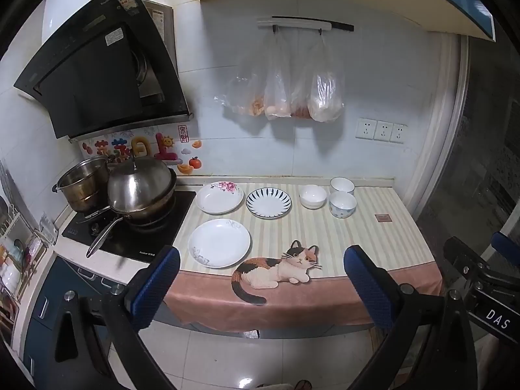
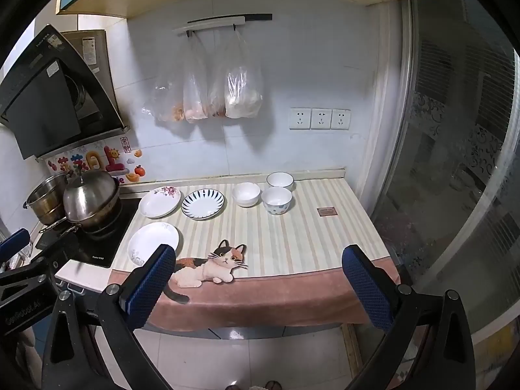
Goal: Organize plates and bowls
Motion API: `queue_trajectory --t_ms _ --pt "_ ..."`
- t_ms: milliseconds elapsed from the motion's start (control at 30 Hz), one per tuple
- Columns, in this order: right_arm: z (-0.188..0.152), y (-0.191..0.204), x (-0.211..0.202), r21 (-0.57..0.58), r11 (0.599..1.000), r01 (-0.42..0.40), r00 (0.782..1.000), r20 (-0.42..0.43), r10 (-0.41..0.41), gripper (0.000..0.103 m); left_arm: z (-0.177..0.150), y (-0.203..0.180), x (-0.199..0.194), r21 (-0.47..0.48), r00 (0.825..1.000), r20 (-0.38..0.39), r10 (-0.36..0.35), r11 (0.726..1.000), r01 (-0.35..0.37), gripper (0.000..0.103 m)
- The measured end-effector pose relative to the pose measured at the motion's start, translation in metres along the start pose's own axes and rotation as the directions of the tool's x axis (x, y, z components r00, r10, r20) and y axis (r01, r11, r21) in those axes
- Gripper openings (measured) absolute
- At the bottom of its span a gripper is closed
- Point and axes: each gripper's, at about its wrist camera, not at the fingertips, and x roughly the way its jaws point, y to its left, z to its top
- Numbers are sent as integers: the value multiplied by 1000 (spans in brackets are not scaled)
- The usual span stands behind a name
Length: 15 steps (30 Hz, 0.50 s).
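Left gripper (image 1: 261, 287) and right gripper (image 2: 258, 287) wide open, angled downward

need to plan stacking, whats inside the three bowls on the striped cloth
The plain white bowl and the white dotted bowl look empty inside. The blue-rimmed white bowl behind shows a bare white inner wall; its bottom is hidden by its rim.

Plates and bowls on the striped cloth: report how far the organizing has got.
Done: nothing visible. The flowered plate, the blue-striped plate and the white plate each lie singly, and the three bowls stand unstacked near the wall.
In hand: nothing. The left gripper and the right gripper hang open before the counter edge, empty.
Left: all the gathering or stacking.
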Motion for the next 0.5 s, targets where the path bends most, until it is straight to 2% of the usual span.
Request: queue_trajectory --t_ms 500 --pt "0 -3 0 -3 1000 2 1000 -3 -2 103 0 1 -3 1 1000 -1 -3 1000 3 103"
